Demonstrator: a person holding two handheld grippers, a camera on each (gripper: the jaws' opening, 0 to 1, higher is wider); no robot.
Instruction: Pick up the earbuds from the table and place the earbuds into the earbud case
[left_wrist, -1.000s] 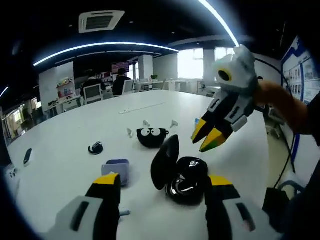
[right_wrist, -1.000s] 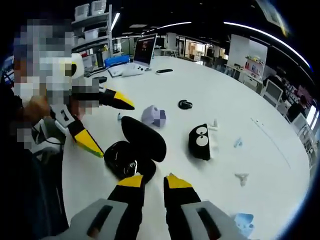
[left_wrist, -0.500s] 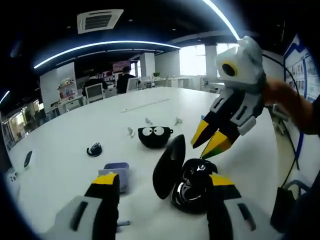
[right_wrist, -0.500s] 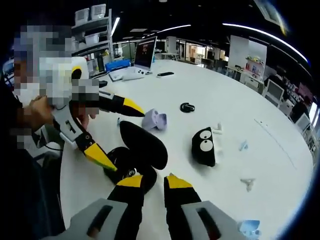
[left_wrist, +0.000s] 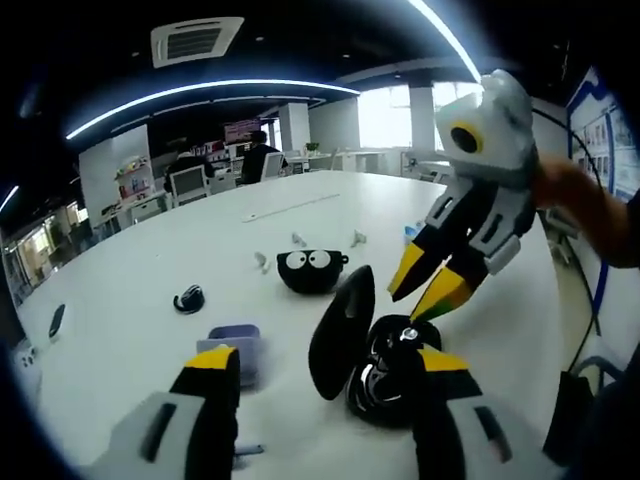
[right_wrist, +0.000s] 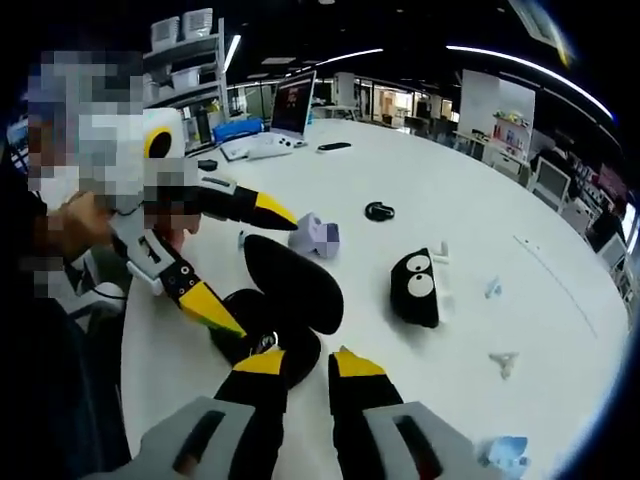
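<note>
The black earbud case (left_wrist: 385, 385) lies open on the white table (left_wrist: 150, 260), its lid (left_wrist: 340, 320) standing up. My left gripper (left_wrist: 322, 365) is open wide, with the case between its jaws, close to the right one. My right gripper (left_wrist: 425, 285) comes in from the right, tips just above the case's open base. Its jaws stand almost together, and whether something small is pinched is hidden. In the right gripper view, the right gripper (right_wrist: 308, 362) points down at the case (right_wrist: 300, 285), and the left gripper (right_wrist: 248, 262) straddles it. Small white earbud-like pieces (left_wrist: 297, 240) (right_wrist: 503, 362) lie farther out.
A black pouch with googly eyes (left_wrist: 312, 272) (right_wrist: 418, 288) sits beyond the case. A lilac box (left_wrist: 235, 340) (right_wrist: 318, 235) and a small black object (left_wrist: 188, 298) (right_wrist: 379, 211) lie nearby. A laptop (right_wrist: 290, 105) stands at the table's far side. A person's hand holds the left gripper.
My right gripper has come down and in, from above the case to just over its open base. The left gripper has stayed around the case.
</note>
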